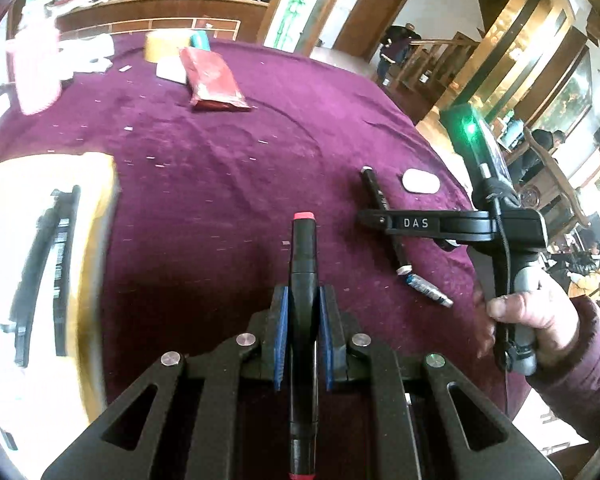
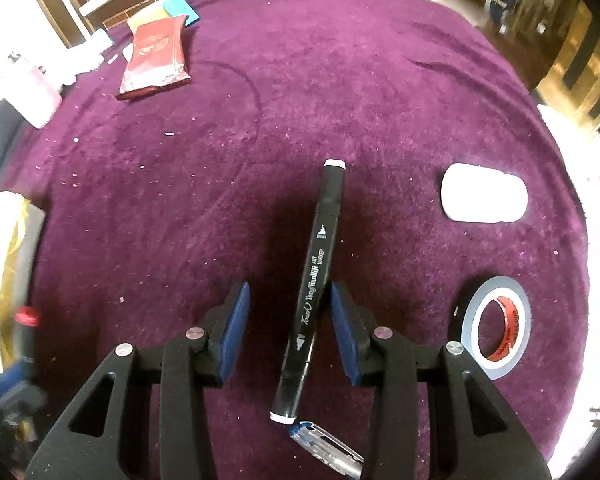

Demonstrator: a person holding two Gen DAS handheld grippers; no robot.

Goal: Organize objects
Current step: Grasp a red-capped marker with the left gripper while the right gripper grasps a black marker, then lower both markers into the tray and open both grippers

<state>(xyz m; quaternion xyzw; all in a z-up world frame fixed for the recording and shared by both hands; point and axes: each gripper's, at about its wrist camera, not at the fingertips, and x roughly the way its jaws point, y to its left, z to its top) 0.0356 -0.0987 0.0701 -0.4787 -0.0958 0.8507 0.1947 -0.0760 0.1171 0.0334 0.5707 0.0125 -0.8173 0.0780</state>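
Observation:
My left gripper is shut on a black marker with red ends, held lengthwise between the blue pads above the purple tablecloth. In the right wrist view, my right gripper stands open and points steeply down. A black marker with white ends lies on the cloth between its pads, close to the right pad. From the left wrist view, the right gripper hangs over that same marker, with a hand on its handle.
A white box with a yellow rim holding dark markers sits blurred at the left. Around the right gripper are a white oval object, a tape roll and a blue-and-clear pen. A red packet lies at the far side.

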